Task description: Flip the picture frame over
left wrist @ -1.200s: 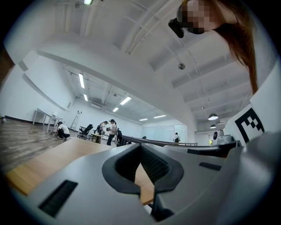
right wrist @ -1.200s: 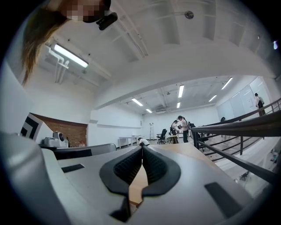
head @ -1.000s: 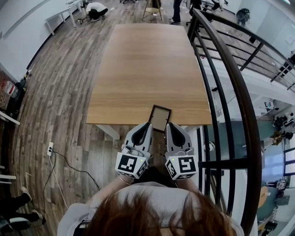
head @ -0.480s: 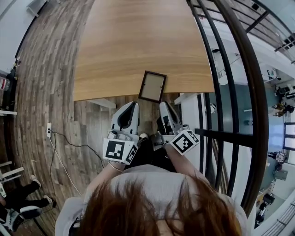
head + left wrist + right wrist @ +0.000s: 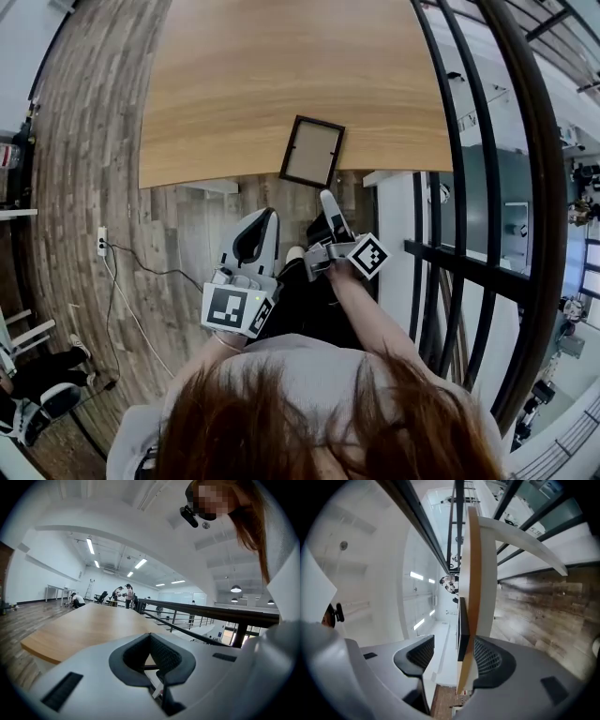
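The picture frame [image 5: 312, 151], black-rimmed with a pale brown panel facing up, lies flat on the wooden table [image 5: 234, 84] close to its front edge. Both grippers are below and short of that edge, apart from the frame. My left gripper [image 5: 267, 217] is shut with nothing in it; its tips [image 5: 151, 637] meet in the left gripper view. My right gripper [image 5: 326, 199] is rolled onto its side and its jaws are opening. In the right gripper view the table edge [image 5: 474, 573] and the frame's dark rim [image 5: 462, 625] show beyond the gap of the right gripper [image 5: 453, 648], untouched by the pads.
A black metal railing [image 5: 487, 187] runs along the table's right side. A white table leg [image 5: 211, 186] stands under the front edge. A power strip with a cable [image 5: 101, 246] lies on the wood floor at left. People [image 5: 126, 595] stand far beyond the table.
The frame, earlier at the gripper tips over the table's front edge, now lies flat on the table. Both grippers have sunk and drawn back. The right one has rolled sideways and opened.
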Available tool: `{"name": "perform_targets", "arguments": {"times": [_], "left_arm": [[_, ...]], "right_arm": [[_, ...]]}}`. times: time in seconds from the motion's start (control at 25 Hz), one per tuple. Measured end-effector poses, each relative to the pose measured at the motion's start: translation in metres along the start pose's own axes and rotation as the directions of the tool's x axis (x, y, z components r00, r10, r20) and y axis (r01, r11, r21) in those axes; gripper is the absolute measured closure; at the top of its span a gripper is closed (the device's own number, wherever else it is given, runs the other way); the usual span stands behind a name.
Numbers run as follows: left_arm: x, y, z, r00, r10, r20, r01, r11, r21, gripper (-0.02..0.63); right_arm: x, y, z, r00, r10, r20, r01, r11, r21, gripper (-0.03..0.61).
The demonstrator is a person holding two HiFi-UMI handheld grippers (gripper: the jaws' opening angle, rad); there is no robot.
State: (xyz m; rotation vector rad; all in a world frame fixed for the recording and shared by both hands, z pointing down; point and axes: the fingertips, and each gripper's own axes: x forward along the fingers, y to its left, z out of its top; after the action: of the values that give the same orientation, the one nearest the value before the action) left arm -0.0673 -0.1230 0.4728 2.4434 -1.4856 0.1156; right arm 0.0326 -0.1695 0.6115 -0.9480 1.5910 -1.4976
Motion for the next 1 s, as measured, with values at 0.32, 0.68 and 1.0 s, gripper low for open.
{"name": "perform_targets", "arguments": {"times": [0.32,0.68,1.0], "left_arm": [[0.000,-0.004,-0.016,0.999,-0.007,-0.046,0.007,1.000,0.005,0.607],[-0.010,-0.002,-0.018,0.999,0.007,-0.051,-0.006,1.000,0.013,0.607],[-0.014,-0.001,-0.010,1.000,0.011,-0.025,-0.010,0.999,0.030,0.607]], "right_arm": [[0.016,-0.011,-0.004,1.000,-0.016,0.022,0.015,0.998,0.062,0.334],[0.037,-0.031,0.009,0.994,-0.066,0.091,0.058,0.995,0.085,0.388],[0.021,-0.020,0.013,0.989,-0.064,0.130,0.052,0.994,0.099,0.503]]}}
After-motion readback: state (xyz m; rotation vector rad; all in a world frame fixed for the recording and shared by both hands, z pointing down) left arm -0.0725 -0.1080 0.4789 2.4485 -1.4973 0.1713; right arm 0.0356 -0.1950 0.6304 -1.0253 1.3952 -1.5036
